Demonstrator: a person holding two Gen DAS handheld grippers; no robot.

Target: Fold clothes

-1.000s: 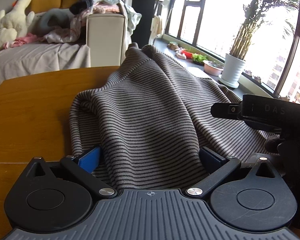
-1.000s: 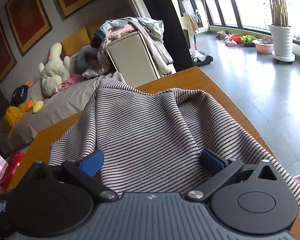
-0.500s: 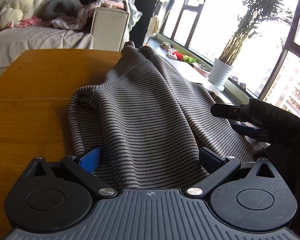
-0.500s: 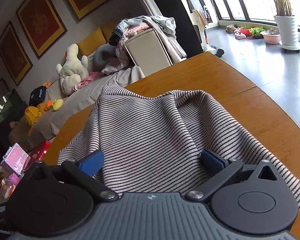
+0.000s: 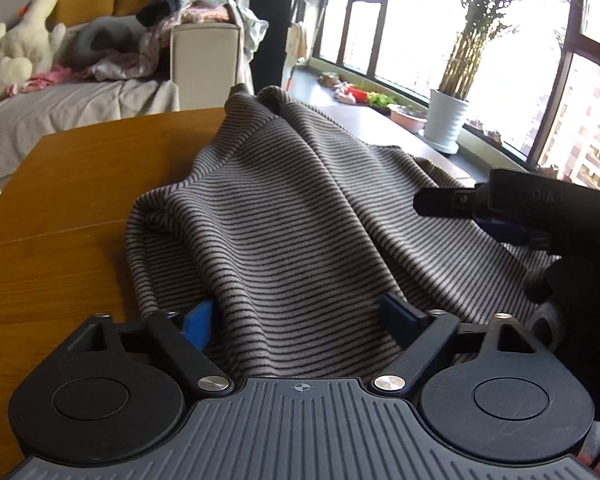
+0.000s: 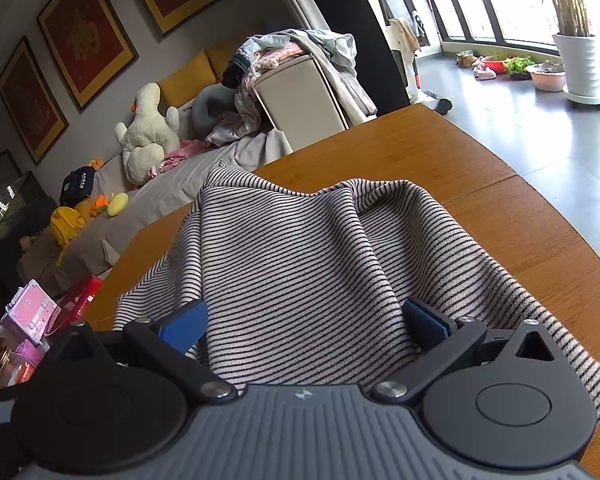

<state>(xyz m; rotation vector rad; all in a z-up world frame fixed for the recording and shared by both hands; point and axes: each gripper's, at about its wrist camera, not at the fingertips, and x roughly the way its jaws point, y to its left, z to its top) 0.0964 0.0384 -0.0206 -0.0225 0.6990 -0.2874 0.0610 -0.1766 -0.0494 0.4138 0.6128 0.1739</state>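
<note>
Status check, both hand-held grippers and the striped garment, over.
Left hand-held gripper just closing, striped garment bunched between the pads. Right hand-held gripper likewise straddles it. Wooden table nearby bare.

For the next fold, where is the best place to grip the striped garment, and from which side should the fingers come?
Probably grip the striped garment at its near hem, coming from the near table edge, low and forward. There the cloth bunches into thick folds and already lies between the left gripper and right gripper fingers. The far end drapes over the table's far edge.
</note>
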